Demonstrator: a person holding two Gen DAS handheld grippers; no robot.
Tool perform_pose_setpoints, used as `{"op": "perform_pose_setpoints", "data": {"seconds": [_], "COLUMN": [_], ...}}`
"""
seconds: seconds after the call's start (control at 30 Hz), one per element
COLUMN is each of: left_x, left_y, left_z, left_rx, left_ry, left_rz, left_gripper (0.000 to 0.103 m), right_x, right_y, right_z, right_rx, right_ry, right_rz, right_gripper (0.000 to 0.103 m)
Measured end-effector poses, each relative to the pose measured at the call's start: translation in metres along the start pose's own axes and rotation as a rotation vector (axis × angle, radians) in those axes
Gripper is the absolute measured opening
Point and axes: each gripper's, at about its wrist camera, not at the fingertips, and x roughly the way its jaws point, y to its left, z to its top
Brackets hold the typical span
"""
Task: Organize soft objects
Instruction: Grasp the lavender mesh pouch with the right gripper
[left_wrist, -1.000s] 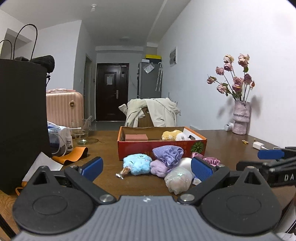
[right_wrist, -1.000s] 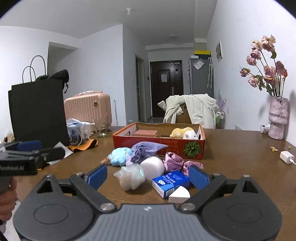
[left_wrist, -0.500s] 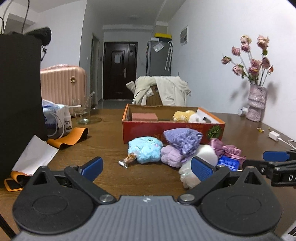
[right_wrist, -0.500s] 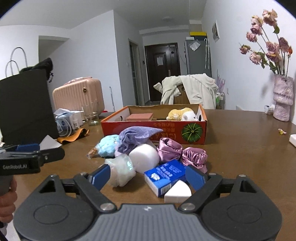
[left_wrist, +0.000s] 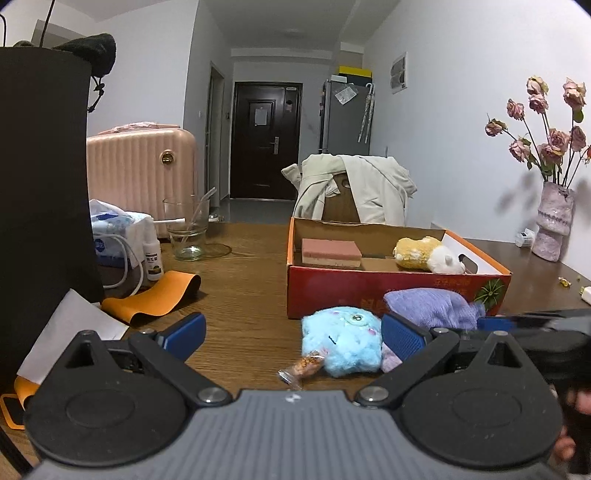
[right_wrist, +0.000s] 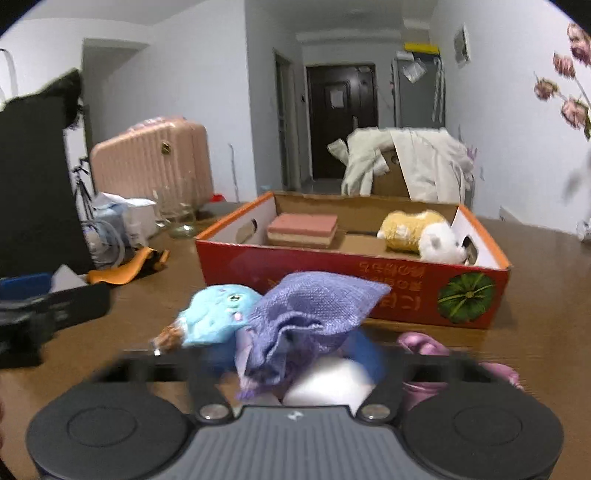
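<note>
On the wooden table (left_wrist: 243, 280), in front of the red cardboard box (right_wrist: 332, 291), lies a small heap of soft things. Leftmost is a fluffy light-blue plush (left_wrist: 341, 341) (right_wrist: 216, 314), round and fuzzy, with a small wrapped snack (left_wrist: 303, 365) touching its lower left edge. Just to its right a lilac knitted cloth (right_wrist: 310, 314) (left_wrist: 430, 306) drapes over a white ball (right_wrist: 332, 380); its long axis runs from a bunched lower-left end up to a pointed corner at the upper right, toward the box. Further right, pink satin fabric (right_wrist: 424, 343) lies crumpled on the table. Inside the box sit a pink sponge block (right_wrist: 303, 227) on the left and a yellow-and-white plush (right_wrist: 421, 232) on the right.

The left gripper (left_wrist: 291, 332) hovers with its blue pads wide apart, nothing pressed between them, the blue plush just ahead. The right gripper (right_wrist: 291, 354) is blurred and its jaws are closing around the cloth and ball; whether the pads already press on them cannot be told.
</note>
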Motion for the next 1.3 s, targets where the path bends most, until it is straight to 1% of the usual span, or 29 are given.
{"op": "perform_pose_setpoints", "data": {"seconds": [0.03,0.1,0.13,0.2,0.23,0.3,0.37,0.43,0.47,0.5,0.53,0.57,0.6,0.67,0.73,0.77,0.83,0.9,0.93,1.03,1.07,1.1,1.13,1.17,1.2,1.27,1.3], "left_x": [-0.001,-0.005,-0.008,-0.018,-0.025,-0.038,-0.049,-0.058,-0.061,-0.062,-0.063,-0.064,-0.065,-0.068,-0.072,-0.071,-0.068,-0.065,-0.064,-0.064,-0.065,-0.065,-0.064,-0.062,-0.06,-0.056,-0.056], "left_y": [0.0,0.002,0.006,0.015,0.021,0.035,0.044,0.045,0.042,0.037,0.031,0.025,0.021,0.008,0.001,-0.003,-0.01,-0.012,-0.013,-0.015,-0.018,-0.019,-0.021,-0.023,-0.024,-0.023,-0.022], "left_z": [-0.001,-0.003,-0.002,-0.001,0.0,0.001,0.001,-0.006,-0.01,-0.017,-0.024,-0.029,-0.034,-0.043,-0.049,-0.051,-0.053,-0.055,-0.056,-0.062,-0.065,-0.067,-0.068,-0.07,-0.071,-0.073,-0.074], "left_rx": [0.003,0.002,-0.003,-0.025,-0.04,-0.074,-0.098,-0.112,-0.112,-0.109,-0.107,-0.107,-0.106,-0.102,-0.094,-0.091,-0.086,-0.096,-0.104,-0.105,-0.096,-0.084,-0.079,-0.078,-0.078,-0.079,-0.082], "left_ry": [-0.001,-0.005,-0.01,-0.039,-0.057,-0.081,-0.081,-0.059,-0.042,-0.013,0.014,0.036,0.052,0.086,0.08,0.089,0.118,0.147,0.163,0.187,0.186,0.188,0.197,0.21,0.221,0.24,0.246], "left_rz": [0.002,0.007,0.012,0.025,0.027,0.024,0.008,-0.006,-0.021,-0.05,-0.072,-0.093,-0.112,-0.16,-0.217,-0.235,-0.248,-0.265,-0.28,-0.314,-0.323,-0.329,-0.326,-0.324,-0.322,-0.325,-0.332], "left_gripper": [0.103,0.103,0.103,0.103,0.103,0.103,0.103,0.103,0.103,0.103,0.103,0.103,0.103,0.103,0.103,0.103,0.101,0.097,0.096,0.094,0.092,0.086,0.082,0.075,0.066,0.053,0.049], "right_x": [-0.001,-0.013,-0.024,-0.048,-0.061,-0.084,-0.097,-0.106,-0.108,-0.111,-0.113,-0.115,-0.118,-0.128,-0.138,-0.143,-0.15,-0.148,-0.147,-0.132,-0.128,-0.121,-0.111,-0.105,-0.101,-0.098,-0.098], "right_y": [0.0,0.003,0.007,0.017,0.023,0.034,0.04,0.038,0.036,0.035,0.032,0.026,0.018,-0.001,-0.017,-0.022,-0.028,-0.031,-0.028,-0.019,-0.018,-0.016,-0.017,-0.015,-0.013,-0.008,-0.005], "right_z": [0.001,0.005,0.005,0.005,0.002,-0.01,-0.028,-0.049,-0.056,-0.064,-0.07,-0.072,-0.074,-0.073,-0.071,-0.072,-0.074,-0.075,-0.079,-0.078,-0.078,-0.078,-0.079,-0.08,-0.081,-0.085,-0.087], "right_rx": [0.011,0.0,-0.031,-0.103,-0.142,-0.208,-0.238,-0.229,-0.24,-0.256,-0.257,-0.24,-0.212,-0.133,-0.042,-0.002,0.071,0.14,0.155,0.17,0.176,0.177,0.174,0.165,0.152,0.129,0.115], "right_ry": [-0.025,-0.079,-0.111,-0.136,-0.126,-0.064,0.047,0.134,0.162,0.184,0.195,0.202,0.2,0.165,0.12,0.103,0.058,0.046,0.039,0.019,0.014,0.02,0.033,0.041,0.045,0.064,0.069], "right_rz": [0.01,0.023,0.039,0.105,0.154,0.268,0.352,0.415,0.429,0.418,0.382,0.315,0.24,0.122,0.058,0.044,0.076,0.128,0.139,0.133,0.135,0.141,0.141,0.138,0.141,0.141,0.138], "right_gripper": [0.026,0.024,0.024,0.024,0.024,0.024,0.025,0.025,0.026,0.03,0.04,0.042,0.042,0.043,0.043,0.045,0.047,0.047,0.047,0.047,0.047,0.047,0.047,0.047,0.047,0.042,0.039]}}
